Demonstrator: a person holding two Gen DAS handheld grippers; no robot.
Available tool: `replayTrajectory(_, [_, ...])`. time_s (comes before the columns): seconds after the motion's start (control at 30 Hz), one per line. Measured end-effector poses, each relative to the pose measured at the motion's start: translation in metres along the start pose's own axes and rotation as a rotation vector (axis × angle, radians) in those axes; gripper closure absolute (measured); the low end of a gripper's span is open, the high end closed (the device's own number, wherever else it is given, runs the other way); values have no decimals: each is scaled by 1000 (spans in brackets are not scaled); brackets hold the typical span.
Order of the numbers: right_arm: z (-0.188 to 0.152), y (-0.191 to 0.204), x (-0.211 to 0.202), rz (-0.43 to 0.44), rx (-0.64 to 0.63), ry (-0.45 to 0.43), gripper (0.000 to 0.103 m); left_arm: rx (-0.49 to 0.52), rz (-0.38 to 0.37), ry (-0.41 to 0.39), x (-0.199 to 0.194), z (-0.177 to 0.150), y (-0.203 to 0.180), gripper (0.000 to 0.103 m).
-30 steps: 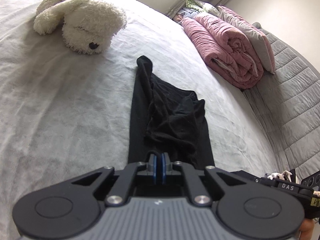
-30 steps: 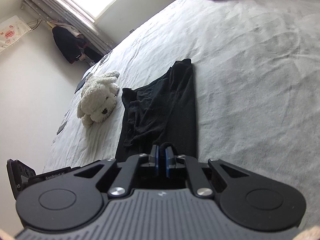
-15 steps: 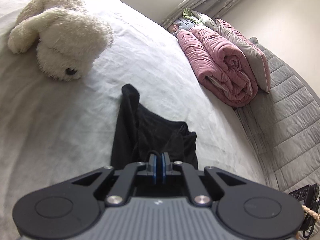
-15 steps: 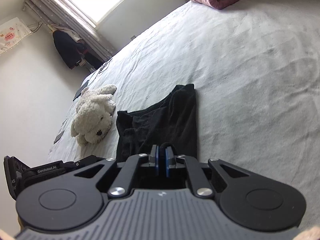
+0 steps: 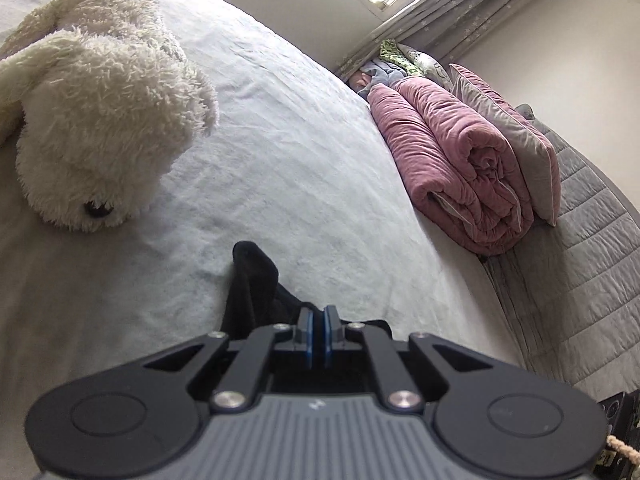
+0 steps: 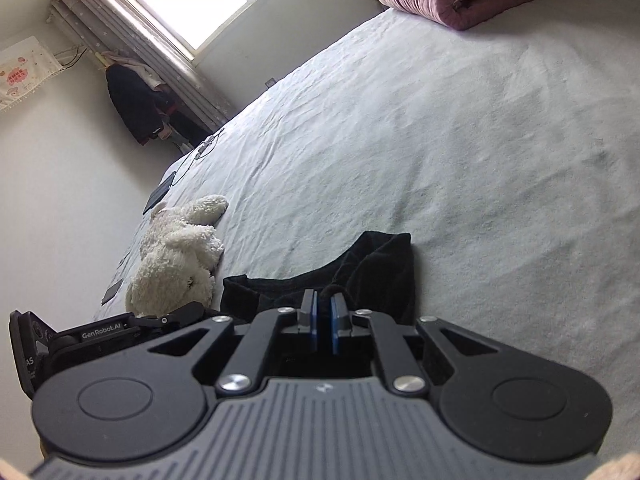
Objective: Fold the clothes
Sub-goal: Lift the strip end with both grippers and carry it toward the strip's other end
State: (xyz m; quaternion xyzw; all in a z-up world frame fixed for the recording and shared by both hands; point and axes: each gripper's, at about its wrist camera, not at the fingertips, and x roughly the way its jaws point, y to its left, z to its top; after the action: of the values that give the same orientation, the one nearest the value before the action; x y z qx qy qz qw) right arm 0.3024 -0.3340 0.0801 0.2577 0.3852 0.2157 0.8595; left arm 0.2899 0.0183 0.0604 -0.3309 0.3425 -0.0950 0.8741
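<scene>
From the left wrist, we see our left claw (image 5: 318, 314) clenched on the black garment (image 5: 256, 288), which bunches just ahead of its tips on the white bedsheet (image 5: 304, 168). A plush dog (image 5: 100, 120) lies ahead to the left, a pink quilt (image 5: 460, 160) ahead to the right.

From the right wrist, our right claw (image 6: 323, 308) grips the same garment (image 6: 376, 268), heaped directly ahead; the plush dog (image 6: 176, 256) sits to its left.
</scene>
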Motion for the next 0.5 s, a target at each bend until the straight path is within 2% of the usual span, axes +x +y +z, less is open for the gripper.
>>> replayTrajectory(0.3, [11, -6, 13, -10, 23, -29, 94, -26, -5, -36, 12, 1, 12, 98])
replayTrajectory(0.5, [12, -10, 24, -38, 45, -43, 94, -58, 23, -45, 23, 0, 19, 98])
